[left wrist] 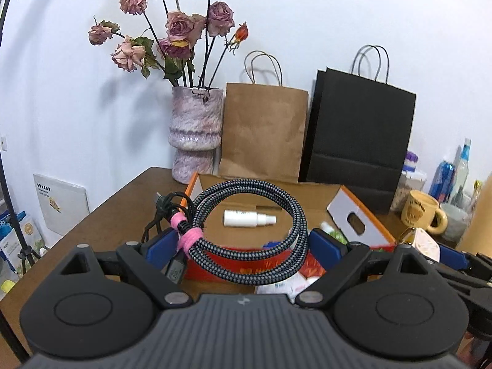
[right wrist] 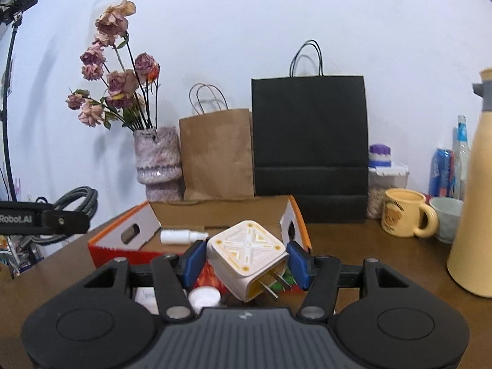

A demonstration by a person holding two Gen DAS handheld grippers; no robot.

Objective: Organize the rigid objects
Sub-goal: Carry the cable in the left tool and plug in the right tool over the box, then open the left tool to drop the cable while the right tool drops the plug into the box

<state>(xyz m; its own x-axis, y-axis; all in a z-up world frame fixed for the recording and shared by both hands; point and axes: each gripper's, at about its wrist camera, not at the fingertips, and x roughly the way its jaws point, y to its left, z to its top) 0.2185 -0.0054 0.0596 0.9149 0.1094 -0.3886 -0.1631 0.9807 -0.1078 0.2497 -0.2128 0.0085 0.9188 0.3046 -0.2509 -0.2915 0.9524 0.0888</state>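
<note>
A coiled grey braided cable (left wrist: pixel 246 183) with pink ties hangs lifted over an open orange cardboard box (left wrist: pixel 353 215). My left gripper (left wrist: pixel 243 246) is shut on the coil, its blue pads wide apart on either side. Inside the box lies a white spray bottle (left wrist: pixel 246 218). My right gripper (right wrist: pixel 246 263) is shut on a white cube charger (right wrist: pixel 246 252) with yellow pattern, tilted, prongs pointing toward the camera, just in front of the box (right wrist: pixel 123 233). The spray bottle (right wrist: pixel 181 236) shows beyond it. The left gripper's arm and cable (right wrist: pixel 80 200) appear at the left edge.
On the wooden table (right wrist: pixel 369 246), a vase of dried roses (left wrist: pixel 196 132), a brown paper bag (left wrist: pixel 264 132) and a black paper bag (left wrist: pixel 359 129) stand against the wall behind the box. A yellow mug (right wrist: pixel 402 215), a bowl, cans and a cream jug (right wrist: pixel 473 200) crowd the right.
</note>
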